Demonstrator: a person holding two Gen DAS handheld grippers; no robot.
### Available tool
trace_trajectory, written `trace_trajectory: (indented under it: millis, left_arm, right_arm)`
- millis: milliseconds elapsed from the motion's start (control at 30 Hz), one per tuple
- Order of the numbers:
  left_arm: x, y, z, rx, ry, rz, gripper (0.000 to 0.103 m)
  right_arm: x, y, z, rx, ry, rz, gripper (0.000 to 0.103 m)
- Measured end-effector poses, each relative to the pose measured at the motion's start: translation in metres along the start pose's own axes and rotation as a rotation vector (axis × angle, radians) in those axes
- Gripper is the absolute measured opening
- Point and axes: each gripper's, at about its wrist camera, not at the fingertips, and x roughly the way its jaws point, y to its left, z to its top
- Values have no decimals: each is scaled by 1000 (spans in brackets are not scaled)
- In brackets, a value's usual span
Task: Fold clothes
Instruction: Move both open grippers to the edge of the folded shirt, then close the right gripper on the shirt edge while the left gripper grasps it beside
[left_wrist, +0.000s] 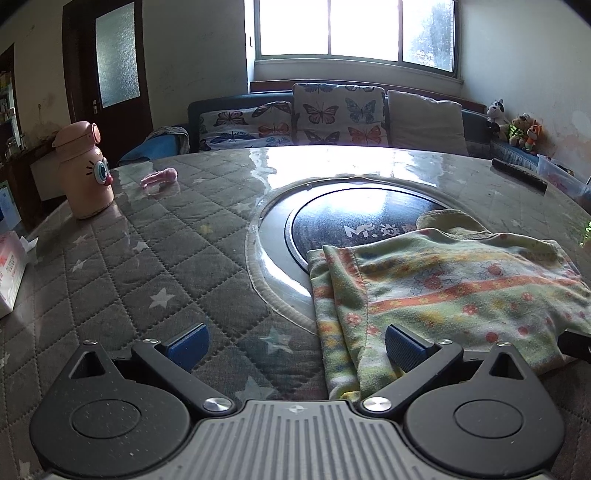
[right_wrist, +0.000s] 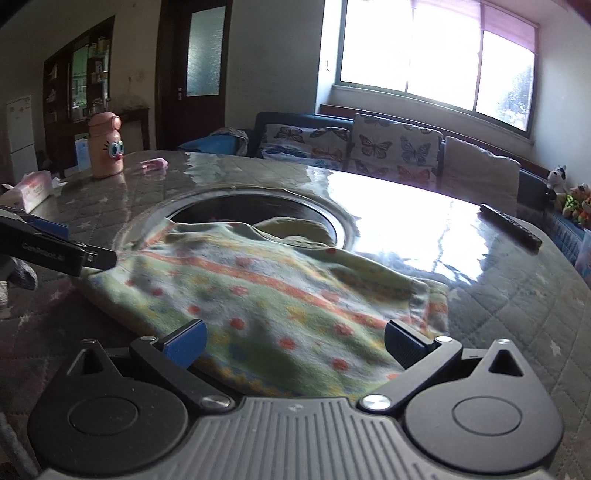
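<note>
A small green garment with orange stripes and red flowers (left_wrist: 454, 291) lies flat on the round table, partly over the dark round hob (left_wrist: 332, 225) in the middle. My left gripper (left_wrist: 295, 347) is open and empty at the garment's near left edge. My right gripper (right_wrist: 295, 343) is open and empty, low over the near hem of the garment (right_wrist: 280, 295). The left gripper's finger (right_wrist: 55, 254) shows at the garment's left side in the right wrist view.
The table has a quilted grey star cover (left_wrist: 155, 266) under glossy plastic. A pink bottle (left_wrist: 86, 173), a pink small item (left_wrist: 159, 179), a tissue pack (left_wrist: 9, 273) and a black remote (left_wrist: 519, 173) lie on it. A sofa (left_wrist: 332, 118) stands behind.
</note>
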Motion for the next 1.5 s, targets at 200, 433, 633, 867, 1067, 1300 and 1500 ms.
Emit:
trace_trajectory:
  millis: [200, 433, 633, 867, 1067, 1300, 1500]
  left_arm:
    - [-2, 3, 1, -14, -4, -3, 103]
    - [-5, 12, 4, -51, -2, -14, 103]
    - [-5, 23, 10, -93, 3, -33, 103]
    - [-1, 37, 17, -137, 17, -31, 103]
    - [4, 48, 21, -190, 34, -42, 103]
    - [9, 49, 22, -254, 72, -140, 103]
    - [20, 47, 25, -367, 145, -250, 103]
  right_arm:
    - [3, 25, 10, -65, -5, 95, 103]
    - [11, 59, 19, -169, 9, 206, 103]
    - [15, 85, 28, -265, 19, 281, 95]
    - [22, 106, 32, -342, 33, 330, 86]
    - [28, 127, 31, -443, 38, 334, 68]
    - [39, 135, 32, -447, 56, 325, 24]
    - [24, 115, 41, -323, 7, 354, 10]
